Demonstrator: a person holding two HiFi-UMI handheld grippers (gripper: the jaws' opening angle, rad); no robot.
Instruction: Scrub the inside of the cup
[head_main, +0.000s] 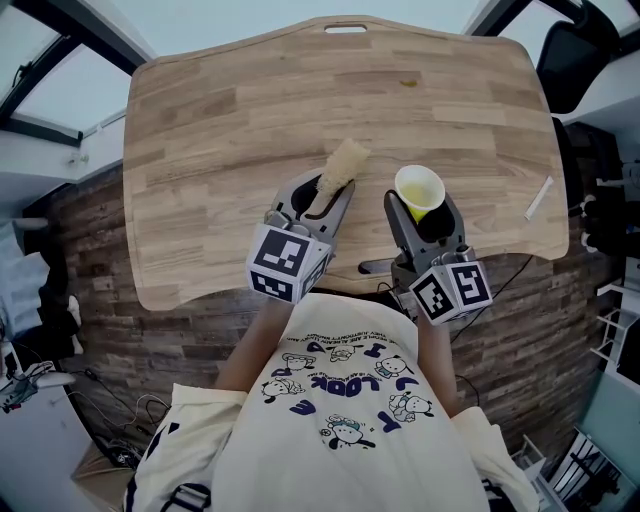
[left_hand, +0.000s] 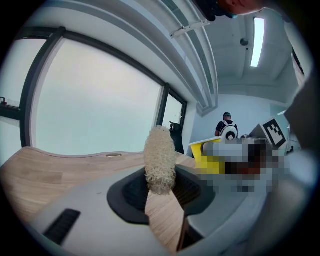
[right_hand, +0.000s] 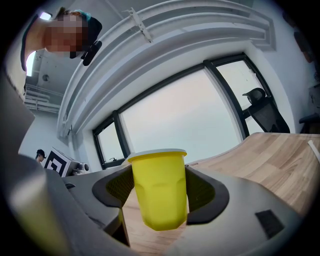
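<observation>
1. Tongs status: left gripper (left_hand: 160, 189) is clamped on the flat wooden handle of the scrubber (left_hand: 160, 157). We see a dark pad on either side of the handle.
2. The scrubber's head is beige, fibrous and oblong. It sticks out past the jaw tips, pointing away from the person and leaning right in the head view.
3. On the other side, right gripper (right_hand: 161, 192) is closed on the yellow cup (right_hand: 159, 187), with the pads pressing its left and right walls from mid-height down.
4. We see the cup upright, mouth up, with a white rim. The head view shows a pale inside with yellow at the bottom.
5. It's over the near part of the wooden table (head_main: 230, 120), right of centre. We can't tell whether its base touches the wood.
6. The scrubber's head is just left of the cup, near it but apart, and outside the cup.
7. Both grippers sit side by side over the table's near edge. Each has its marker cube toward the person: left cube (head_main: 288, 262), right cube (head_main: 452, 290).
8. Also on the table we see:
   - a white strip (head_main: 539, 198) near the right edge, well apart from the cup
   - a small yellowish spot (head_main: 408, 82) farther back
   - a handle slot (head_main: 345, 28) at the far edge
9. The person's cream printed shirt (head_main: 340, 400) fills the bottom of the head view.
10. We see a big window (right_hand: 180, 115) beyond the table in both gripper views.
</observation>
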